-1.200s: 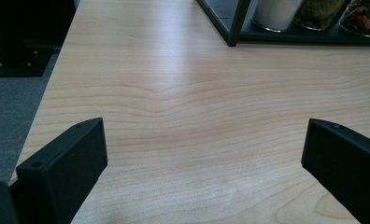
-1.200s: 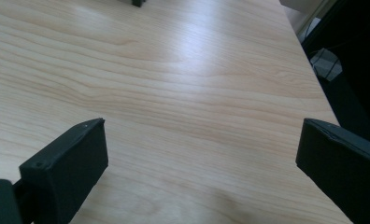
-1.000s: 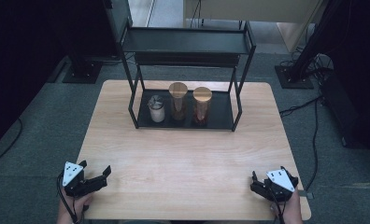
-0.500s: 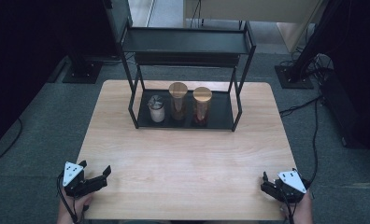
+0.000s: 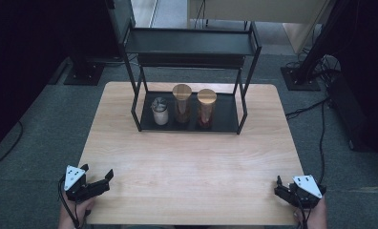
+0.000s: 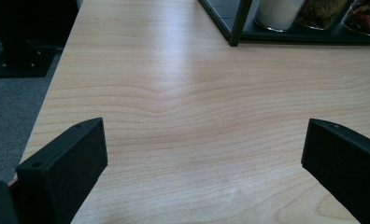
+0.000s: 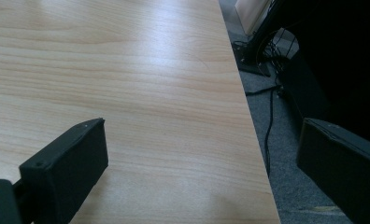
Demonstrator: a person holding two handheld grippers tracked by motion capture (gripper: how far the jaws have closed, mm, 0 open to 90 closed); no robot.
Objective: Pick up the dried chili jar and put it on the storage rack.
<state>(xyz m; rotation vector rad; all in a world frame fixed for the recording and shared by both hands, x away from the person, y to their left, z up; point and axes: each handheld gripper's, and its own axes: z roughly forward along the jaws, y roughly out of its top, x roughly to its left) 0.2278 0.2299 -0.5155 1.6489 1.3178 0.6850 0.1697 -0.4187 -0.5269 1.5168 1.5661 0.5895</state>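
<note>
A black two-tier rack (image 5: 189, 45) stands at the back middle of the wooden table (image 5: 187, 162). Its lower tray holds a short white jar (image 5: 160, 112) and two taller jars with wooden lids (image 5: 182, 103) (image 5: 206, 108). My left gripper (image 5: 97, 172) rests at the near left corner, open and empty. In the left gripper view its jaws (image 6: 204, 140) stand wide apart over bare wood, with the white jar (image 6: 279, 7) at the top edge. My right gripper (image 5: 278, 187) sits at the near right corner, open and empty, and straddles the table's right edge (image 7: 202, 135).
Grey carpet surrounds the table. Black stand bases (image 5: 84, 74) (image 5: 299, 78) and cables (image 5: 316, 119) lie on the floor behind and to the right. The rack's front post (image 6: 239, 21) shows in the left gripper view. Bare wood lies between the rack and both grippers.
My right gripper has slid to the right, toward the table's near right corner. The left gripper and the jars have stayed put.
</note>
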